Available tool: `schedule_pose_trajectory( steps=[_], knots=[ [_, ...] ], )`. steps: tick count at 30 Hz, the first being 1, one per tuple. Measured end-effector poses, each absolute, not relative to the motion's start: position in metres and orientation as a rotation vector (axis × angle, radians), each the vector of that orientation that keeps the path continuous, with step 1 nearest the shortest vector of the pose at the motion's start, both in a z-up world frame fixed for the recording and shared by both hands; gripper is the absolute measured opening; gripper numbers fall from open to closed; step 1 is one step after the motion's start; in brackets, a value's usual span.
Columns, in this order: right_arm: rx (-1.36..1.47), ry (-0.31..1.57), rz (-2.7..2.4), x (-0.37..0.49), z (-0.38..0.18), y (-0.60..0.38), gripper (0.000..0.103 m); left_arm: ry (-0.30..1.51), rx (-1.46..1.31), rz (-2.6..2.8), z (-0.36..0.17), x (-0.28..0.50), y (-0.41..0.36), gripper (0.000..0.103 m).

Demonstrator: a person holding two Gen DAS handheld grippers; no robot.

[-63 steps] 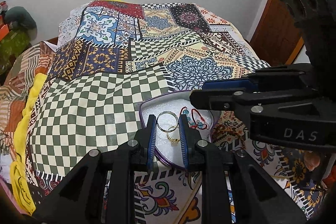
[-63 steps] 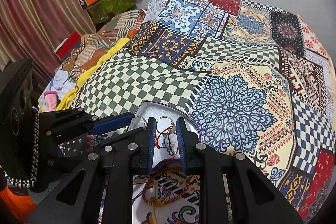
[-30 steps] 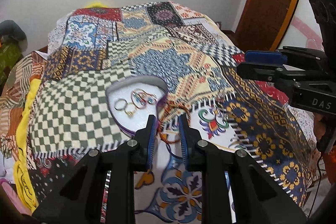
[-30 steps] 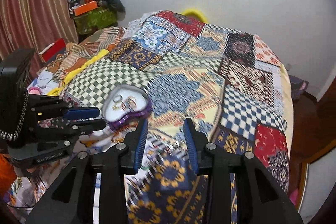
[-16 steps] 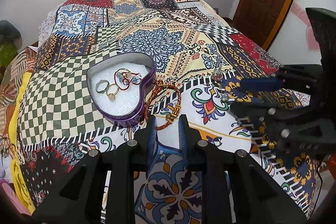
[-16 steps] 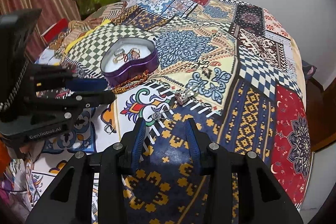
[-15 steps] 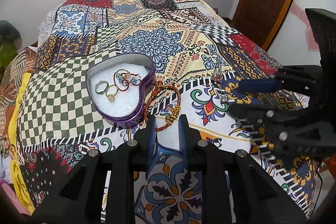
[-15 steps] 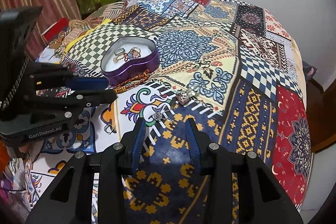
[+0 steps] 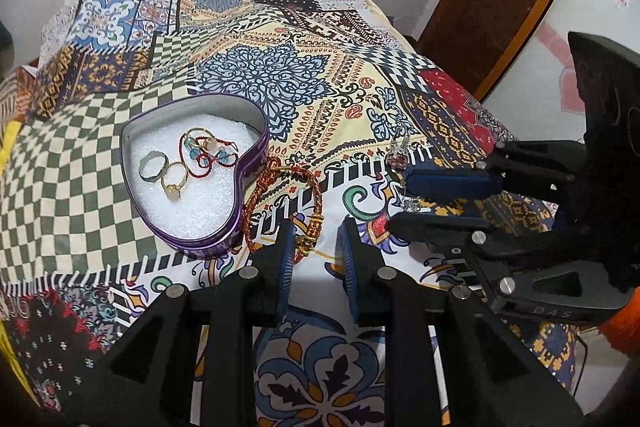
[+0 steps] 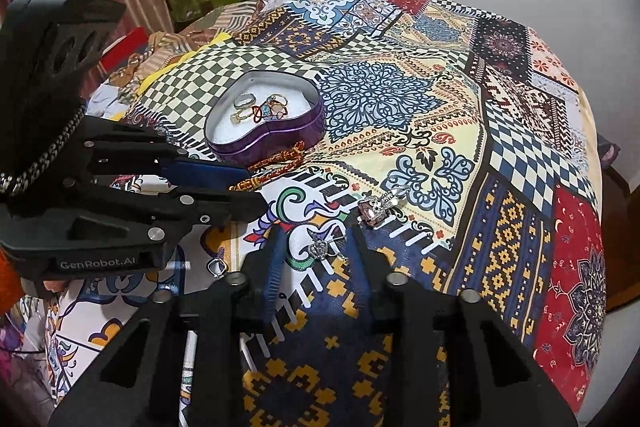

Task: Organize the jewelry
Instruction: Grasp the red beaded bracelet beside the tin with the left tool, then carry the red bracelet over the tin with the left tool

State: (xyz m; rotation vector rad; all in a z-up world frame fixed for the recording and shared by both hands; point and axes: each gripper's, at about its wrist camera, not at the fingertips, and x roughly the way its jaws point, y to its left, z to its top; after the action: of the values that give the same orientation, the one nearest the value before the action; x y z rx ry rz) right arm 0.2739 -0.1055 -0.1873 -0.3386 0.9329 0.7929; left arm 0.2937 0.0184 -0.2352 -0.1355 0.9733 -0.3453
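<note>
Hovering with jaws parted and empty, right claw (image 10: 316,247) brackets small silver crown-shaped charm (image 10: 319,248) on patchwork bedspread (image 10: 520,227), likely next pick; pink-stone ring (image 10: 370,213) just beyond. Left claw (image 9: 316,247), part-open, empty, with red-and-gold braided bracelet (image 9: 280,203) at its tips beside purple heart-shaped tin (image 9: 236,203). Casings read "GenRobot.AI", "DAS"

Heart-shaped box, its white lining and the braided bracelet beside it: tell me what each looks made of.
Heart-shaped box: probably thin metal, given its glossy purple wall and bare silvery rim. White lining: likely foam, matte and grainy under the rings. Braided bracelet: apparently red and gold twisted cord with shiny gold-coloured beads, lying on the bedspread against the box wall; real metal cannot be confirmed.
</note>
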Motion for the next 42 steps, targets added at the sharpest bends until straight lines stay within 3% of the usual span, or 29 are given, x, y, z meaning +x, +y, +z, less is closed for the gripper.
schedule_pose_trajectory(
  steps=[5,9,23,42],
  knots=[
    [-0.357,0.922,0.788,0.272,-0.189,-0.102,0.013,0.964,-0.123,-0.337,-0.235,0.292,0.016,0.020],
    [-0.349,0.918,0.784,0.271,-0.186,-0.103,0.009,0.944,-0.088,-0.311,-0.231,0.287,0.012,0.010],
    [-0.288,0.895,0.754,0.264,-0.159,-0.115,0.009,0.913,-0.084,-0.263,-0.216,0.262,0.016,0.005],
    [-0.238,0.740,0.751,0.269,-0.090,-0.102,0.009,0.761,-0.093,-0.178,-0.148,0.243,0.051,0.005]
  ],
)
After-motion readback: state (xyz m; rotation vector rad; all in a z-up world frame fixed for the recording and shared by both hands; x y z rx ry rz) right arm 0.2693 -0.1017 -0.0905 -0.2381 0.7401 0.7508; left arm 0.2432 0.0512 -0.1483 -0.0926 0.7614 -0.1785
